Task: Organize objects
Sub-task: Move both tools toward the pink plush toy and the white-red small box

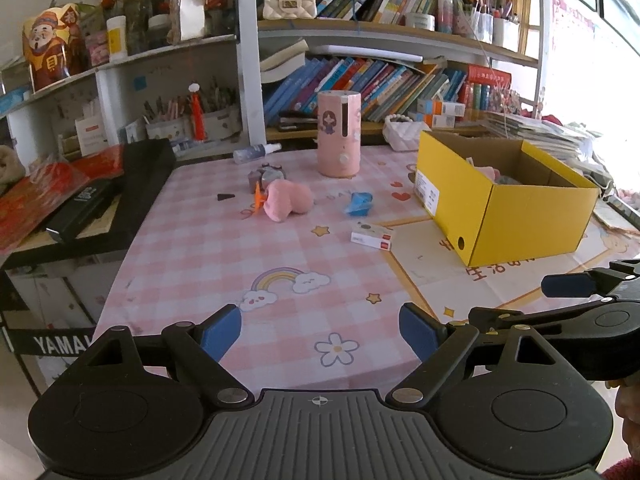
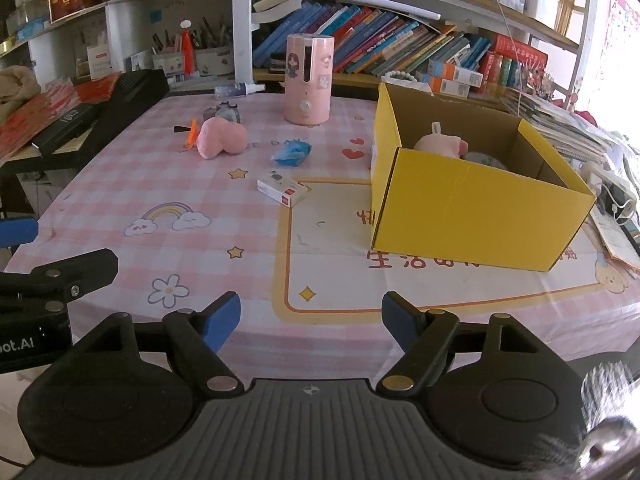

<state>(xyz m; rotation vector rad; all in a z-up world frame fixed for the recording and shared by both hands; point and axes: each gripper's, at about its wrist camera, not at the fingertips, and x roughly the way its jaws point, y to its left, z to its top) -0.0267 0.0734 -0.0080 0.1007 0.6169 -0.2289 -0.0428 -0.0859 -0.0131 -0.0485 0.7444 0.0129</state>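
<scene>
Both tools, the left tool (image 1: 320, 330) and right tool (image 2: 311, 320), hang released and empty over the near edge of the pink checked tabletop (image 2: 120, 184). Ahead toward the right edge stands the open yellow cardboard box (image 2: 472, 208); the small white-and-red carton (image 2: 283, 191) lies nearest, long axis slanting, closer to the right tool, nothing between.

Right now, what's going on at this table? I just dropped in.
A person is tidying loose items into the yellow box. Both tools are empty and hover over the near table edge: the left hand-held gripper and the right hand-held gripper stand open. A pink plush already lies in the box. Still out on the tablecloth: a pink heart plush, a blue packet, a small white carton and a tall pink canister.
</scene>
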